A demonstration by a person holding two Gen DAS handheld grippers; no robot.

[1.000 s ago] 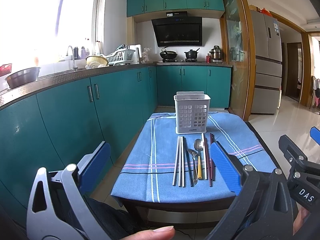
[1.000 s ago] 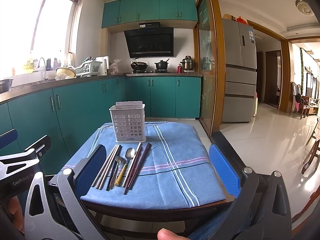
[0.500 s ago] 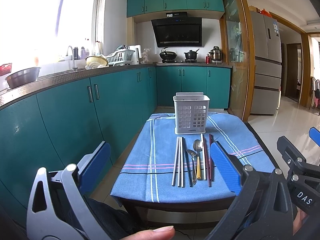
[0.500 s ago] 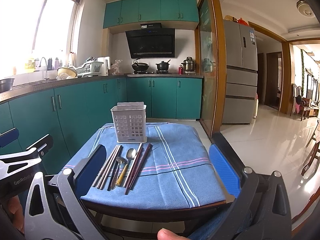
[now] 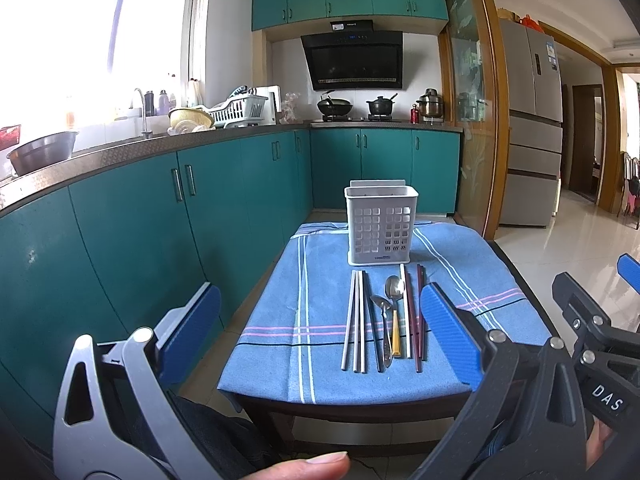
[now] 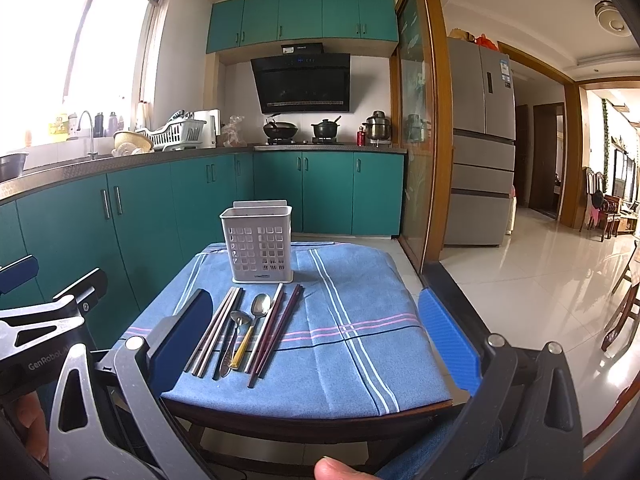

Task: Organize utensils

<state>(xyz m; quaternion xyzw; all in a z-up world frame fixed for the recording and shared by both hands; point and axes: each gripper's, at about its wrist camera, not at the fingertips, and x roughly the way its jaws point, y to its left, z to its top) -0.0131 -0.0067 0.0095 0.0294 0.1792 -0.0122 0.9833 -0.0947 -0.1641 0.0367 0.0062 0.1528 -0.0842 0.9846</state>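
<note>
A white perforated utensil holder [image 5: 380, 229] [image 6: 260, 245] stands upright at the far end of a small table draped in a blue striped cloth [image 5: 320, 304] [image 6: 352, 320]. In front of it lie pale chopsticks [image 5: 354, 320] [image 6: 218, 326], two spoons [image 5: 394, 288] [image 6: 260, 306], one with a yellow handle, and dark red chopsticks [image 5: 419, 312] [image 6: 280, 326], all side by side. My left gripper [image 5: 320, 336] hovers open before the table's near edge. My right gripper [image 6: 316, 340] is open too, held just short of the table. Neither holds anything.
Teal cabinets [image 5: 160, 216] and a counter with a sink, bowls and a dish rack [image 5: 240, 110] run along the left. A stove with pots [image 6: 304, 130] is at the back. A fridge [image 6: 480, 140] and glossy tiled floor [image 6: 540, 280] lie to the right.
Both grippers have drifted very slightly; the table and holder sit a touch lower in the right wrist view. Nothing was grasped or moved.
</note>
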